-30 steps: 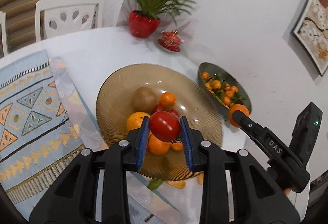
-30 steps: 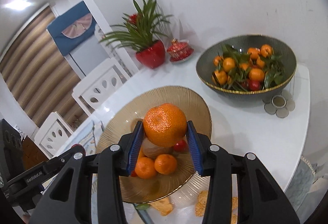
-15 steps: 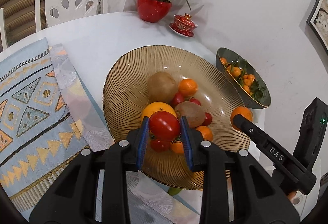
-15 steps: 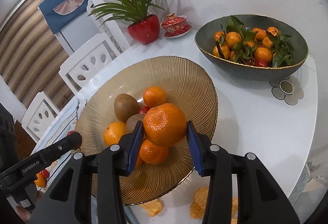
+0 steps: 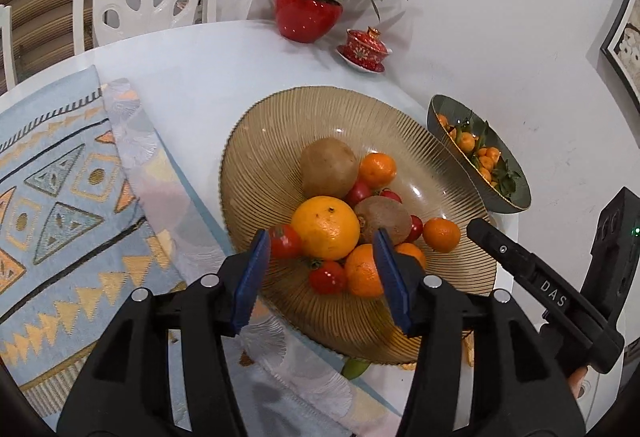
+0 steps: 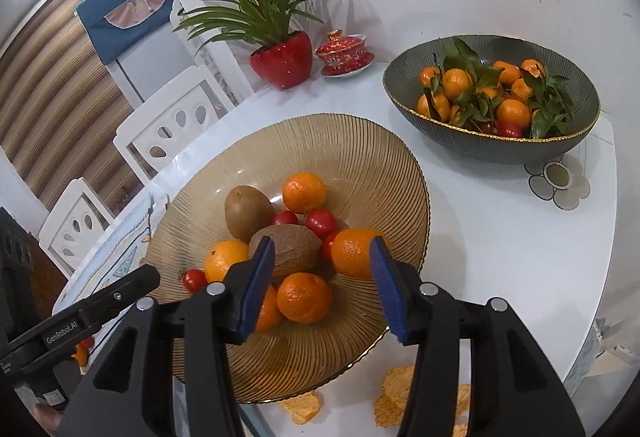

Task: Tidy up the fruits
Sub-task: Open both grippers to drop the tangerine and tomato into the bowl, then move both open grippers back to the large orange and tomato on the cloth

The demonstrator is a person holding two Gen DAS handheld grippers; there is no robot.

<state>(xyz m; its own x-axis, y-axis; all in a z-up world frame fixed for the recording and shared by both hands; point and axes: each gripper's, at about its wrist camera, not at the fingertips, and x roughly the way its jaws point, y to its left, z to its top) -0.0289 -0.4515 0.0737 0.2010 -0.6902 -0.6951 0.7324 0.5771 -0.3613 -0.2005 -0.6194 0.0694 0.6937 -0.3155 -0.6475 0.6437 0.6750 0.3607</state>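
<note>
Over the big amber bowl [image 5: 280, 125] both grippers hang with their blue pads wide apart, holding nothing. Fruit lies piled in that bowl: a big orange [image 5: 325, 228], two brown kiwis, some small tomatoes and a few mandarins. One tomato [image 5: 285, 241] sits just by the left gripper [image 5: 322, 279]'s left pad, maybe touching it; it is hard to tell. One mandarin [image 6: 354, 252] sits right by the right gripper [image 6: 322, 287]'s right pad. Off to the right on the white table [image 6: 492, 237] stands a dark green bowl [image 6: 496, 149] full of leafy mandarins. A red plant pot [image 6: 284, 59] stands near the wall.
</note>
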